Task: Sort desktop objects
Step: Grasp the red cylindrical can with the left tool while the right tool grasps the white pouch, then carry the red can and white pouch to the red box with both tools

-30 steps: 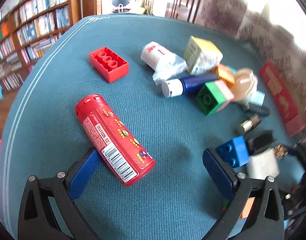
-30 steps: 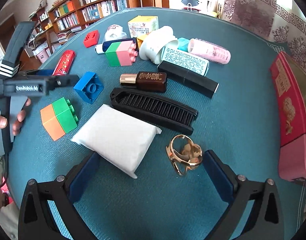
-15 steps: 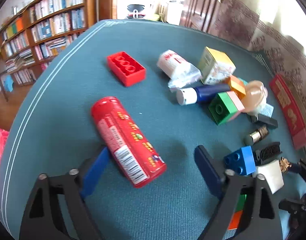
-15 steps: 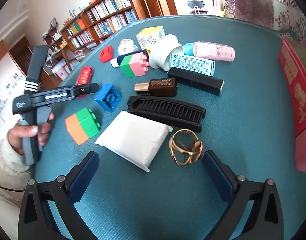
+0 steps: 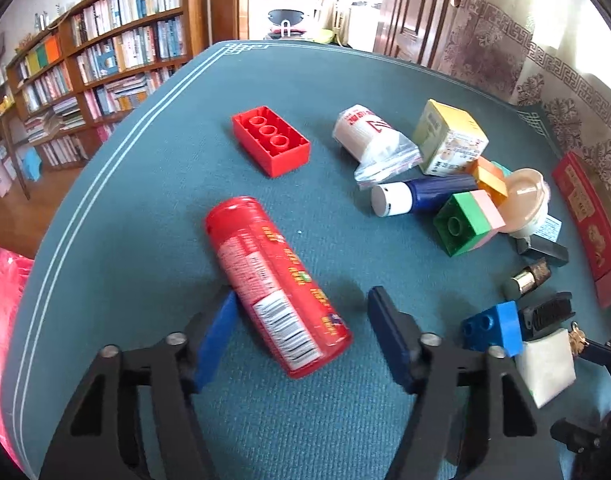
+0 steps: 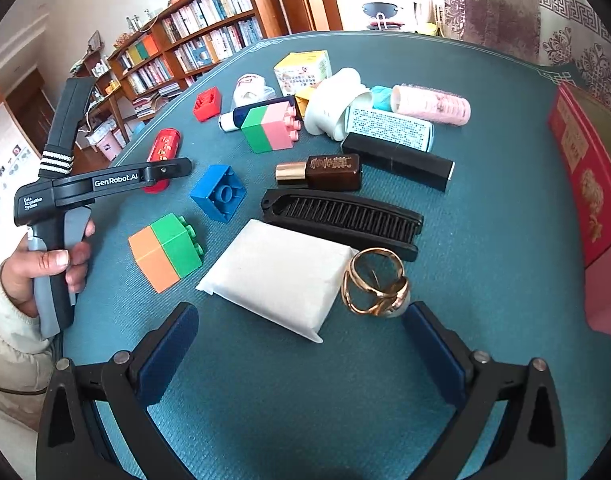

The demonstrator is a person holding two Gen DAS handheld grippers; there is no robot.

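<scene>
Left gripper [image 5: 301, 336]: jaws spread wide, blue pads angled outward toward 11 and 1 o'clock, held low over the surface and pitched down. In the right wrist view the same tool sits at 9 o'clock, gripped by the left hand [image 6: 45, 268], fingers wrapped round the grey handle, thumbnail showing, cream sleeve at the wrist. Right gripper [image 6: 301, 320]: jaws fully apart, pads at 7 and 5 o'clock in the frame, nothing between them touching either pad.
</scene>
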